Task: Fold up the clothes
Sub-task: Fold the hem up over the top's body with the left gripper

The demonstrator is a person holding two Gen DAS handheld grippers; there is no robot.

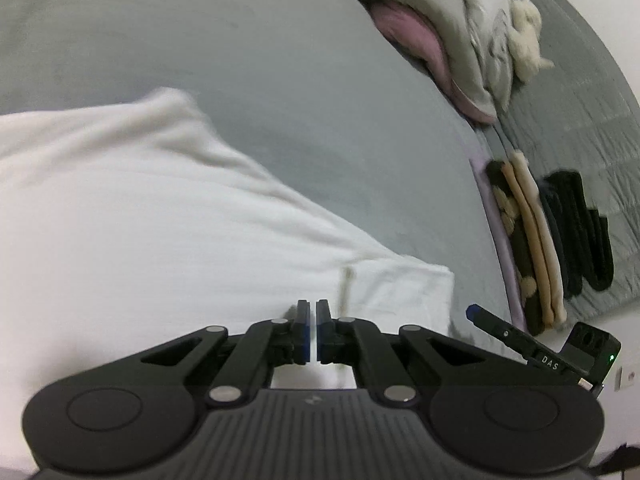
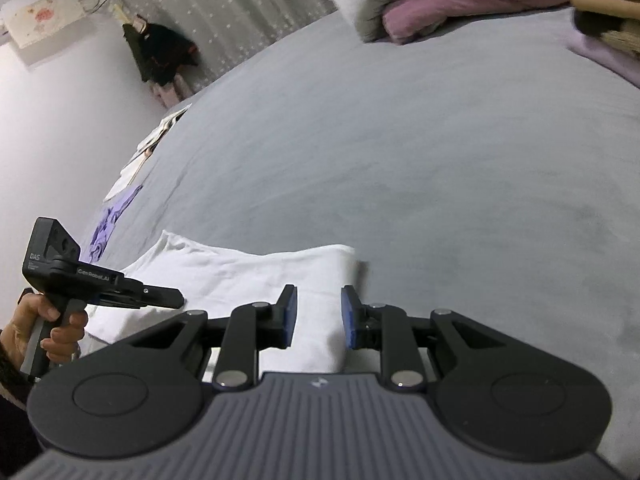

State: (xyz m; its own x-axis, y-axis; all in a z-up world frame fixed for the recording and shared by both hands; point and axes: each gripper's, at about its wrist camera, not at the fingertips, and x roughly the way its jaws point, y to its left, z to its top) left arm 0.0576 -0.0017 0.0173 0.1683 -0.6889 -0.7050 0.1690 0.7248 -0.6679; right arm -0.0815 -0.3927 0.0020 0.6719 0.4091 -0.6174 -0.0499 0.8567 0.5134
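A white garment (image 1: 160,220) lies partly folded on the grey bed sheet (image 1: 280,80). My left gripper (image 1: 313,308) hovers low over its near edge, beside a stitched seam, with the jaws shut. Whether any cloth is pinched between them I cannot tell. In the right wrist view the same garment (image 2: 240,276) spreads to the left. My right gripper (image 2: 319,304) stands open above its right edge, pressing on nothing. A person's hand (image 2: 60,320) holds the left gripper (image 2: 180,300) over the garment's left part. The right gripper (image 1: 474,314) shows at the right of the left wrist view.
A stack of folded beige and brown clothes (image 1: 536,248) and black clothes (image 1: 576,224) lie at the bed's right side. A rolled grey and pink quilt (image 2: 400,4) sits at the far end. Purple cloth (image 2: 108,220) lies at the left bed edge.
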